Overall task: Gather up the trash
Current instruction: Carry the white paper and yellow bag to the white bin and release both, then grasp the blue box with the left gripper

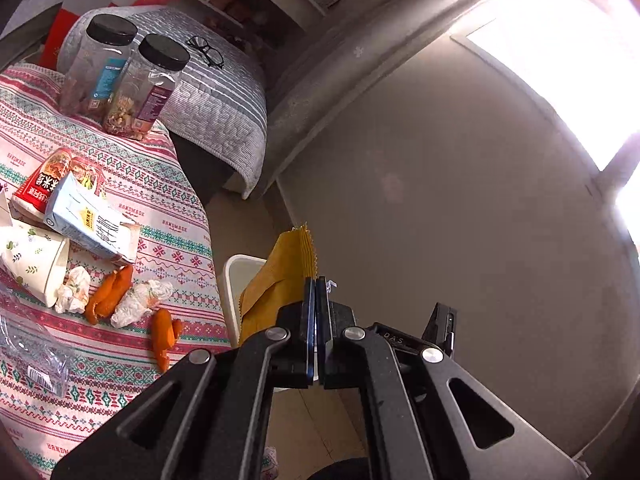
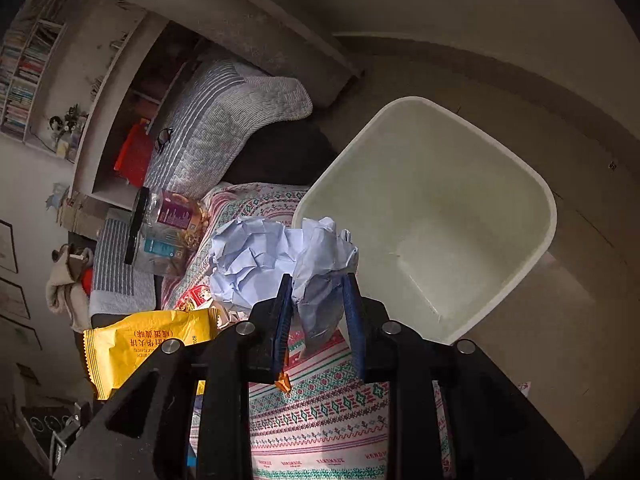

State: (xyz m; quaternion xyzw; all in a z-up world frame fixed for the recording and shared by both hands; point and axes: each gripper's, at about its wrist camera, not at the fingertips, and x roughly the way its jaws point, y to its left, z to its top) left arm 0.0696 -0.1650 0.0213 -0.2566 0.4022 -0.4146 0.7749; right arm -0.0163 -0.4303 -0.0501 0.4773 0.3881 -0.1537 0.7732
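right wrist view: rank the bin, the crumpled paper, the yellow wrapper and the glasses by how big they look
1. bin, largest by far
2. crumpled paper, though it sits close to the camera in the right tongs
3. yellow wrapper, near the paper in apparent size and partly hidden, so this order is unsure
4. glasses, smallest

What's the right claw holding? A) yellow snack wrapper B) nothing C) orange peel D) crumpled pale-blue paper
D: in the right wrist view the right claw is closed on the crumpled pale-blue paper, beside the white bin; the yellow wrapper is in the left claw.
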